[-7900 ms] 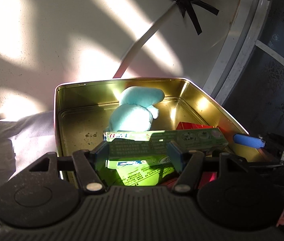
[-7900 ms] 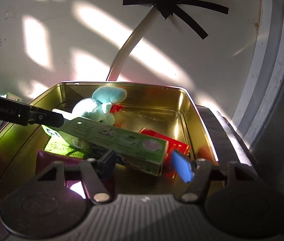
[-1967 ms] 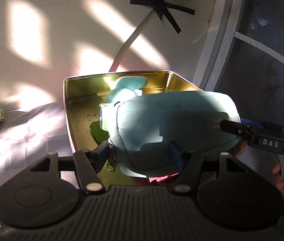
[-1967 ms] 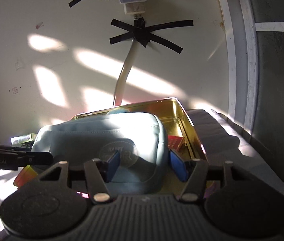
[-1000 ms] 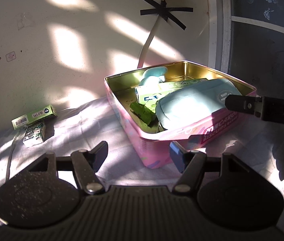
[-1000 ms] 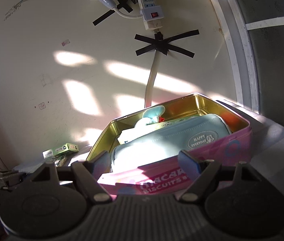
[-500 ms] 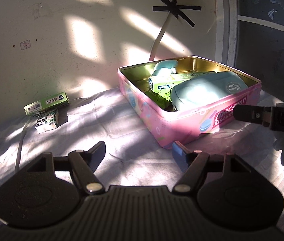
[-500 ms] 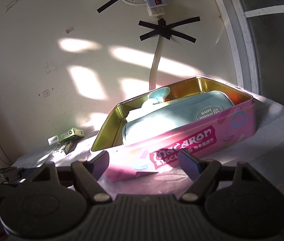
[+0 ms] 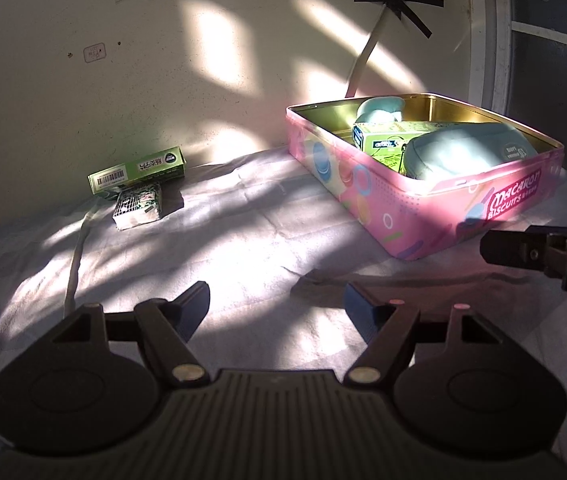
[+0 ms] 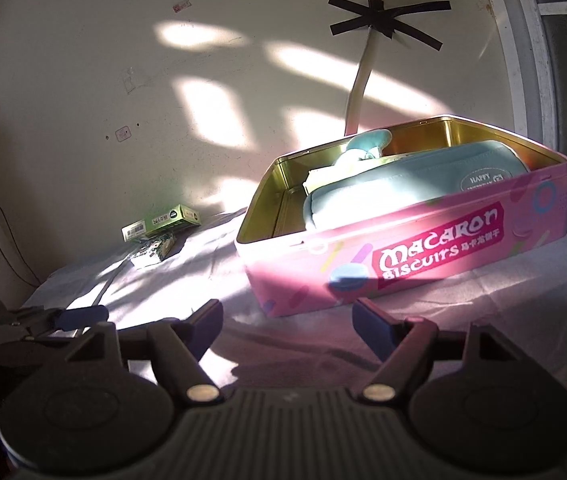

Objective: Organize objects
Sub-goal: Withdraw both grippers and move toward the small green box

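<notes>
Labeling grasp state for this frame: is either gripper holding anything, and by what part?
Nothing is held. The left gripper is open over bare cloth; the right gripper has empty jaws, closing slightly. The pouch sits in the tin.

Black ribbed gripper body point(image 9: 275, 420), blue-padded jaws, silver pivot screws point(image 9: 187, 372)

Both wrist views look low across the cloth, sharing the pink tin point(image 9: 423, 204) point(image 10: 403, 248)
</notes>
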Action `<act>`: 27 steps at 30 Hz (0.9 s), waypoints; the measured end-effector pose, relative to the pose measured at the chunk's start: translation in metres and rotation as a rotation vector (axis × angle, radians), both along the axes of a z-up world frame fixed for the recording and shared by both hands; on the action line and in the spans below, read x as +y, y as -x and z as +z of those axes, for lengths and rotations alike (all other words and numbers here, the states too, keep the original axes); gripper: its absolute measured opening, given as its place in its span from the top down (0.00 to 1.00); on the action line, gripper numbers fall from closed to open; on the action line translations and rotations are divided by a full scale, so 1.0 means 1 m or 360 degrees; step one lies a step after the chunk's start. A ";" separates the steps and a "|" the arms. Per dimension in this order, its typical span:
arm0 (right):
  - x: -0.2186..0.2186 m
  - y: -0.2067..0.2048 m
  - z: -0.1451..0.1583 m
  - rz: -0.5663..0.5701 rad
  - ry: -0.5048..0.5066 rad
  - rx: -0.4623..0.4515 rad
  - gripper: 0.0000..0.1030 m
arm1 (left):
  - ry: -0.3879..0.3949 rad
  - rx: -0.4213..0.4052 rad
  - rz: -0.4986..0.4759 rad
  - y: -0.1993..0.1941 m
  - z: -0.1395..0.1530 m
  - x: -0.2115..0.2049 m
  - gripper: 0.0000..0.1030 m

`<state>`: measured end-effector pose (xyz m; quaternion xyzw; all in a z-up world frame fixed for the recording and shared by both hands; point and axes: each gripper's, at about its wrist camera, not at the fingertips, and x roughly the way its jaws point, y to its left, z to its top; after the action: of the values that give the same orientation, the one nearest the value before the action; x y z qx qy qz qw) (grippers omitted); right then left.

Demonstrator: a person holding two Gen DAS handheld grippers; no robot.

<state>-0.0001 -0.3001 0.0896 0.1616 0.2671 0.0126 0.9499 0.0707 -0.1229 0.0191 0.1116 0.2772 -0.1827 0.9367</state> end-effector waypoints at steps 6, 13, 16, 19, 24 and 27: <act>0.017 -0.010 -0.006 0.0069 0.0022 0.0046 0.31 | -0.0016 0.0018 0.0061 -0.011 -0.010 0.019 0.26; 0.043 -0.023 -0.010 0.0147 0.0067 0.0094 0.32 | -0.0024 0.0031 0.0140 -0.023 -0.018 0.043 0.26; 0.053 -0.028 -0.010 0.0181 0.0092 0.0106 0.32 | -0.0024 0.0034 0.0168 -0.029 -0.019 0.054 0.25; 0.064 -0.035 -0.012 0.0213 0.0117 0.0124 0.32 | -0.0021 0.0035 0.0194 -0.035 -0.021 0.064 0.24; 0.081 -0.046 -0.013 0.0271 0.0143 0.0146 0.32 | -0.0035 0.0017 0.0231 -0.042 -0.021 0.078 0.20; 0.092 -0.054 -0.015 0.0311 0.0158 0.0160 0.32 | -0.0041 0.0016 0.0250 -0.048 -0.021 0.088 0.20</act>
<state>0.0543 -0.2085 0.0743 0.0881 0.3292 0.0837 0.9364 0.1182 -0.0353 -0.0021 0.1007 0.2921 -0.1055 0.9452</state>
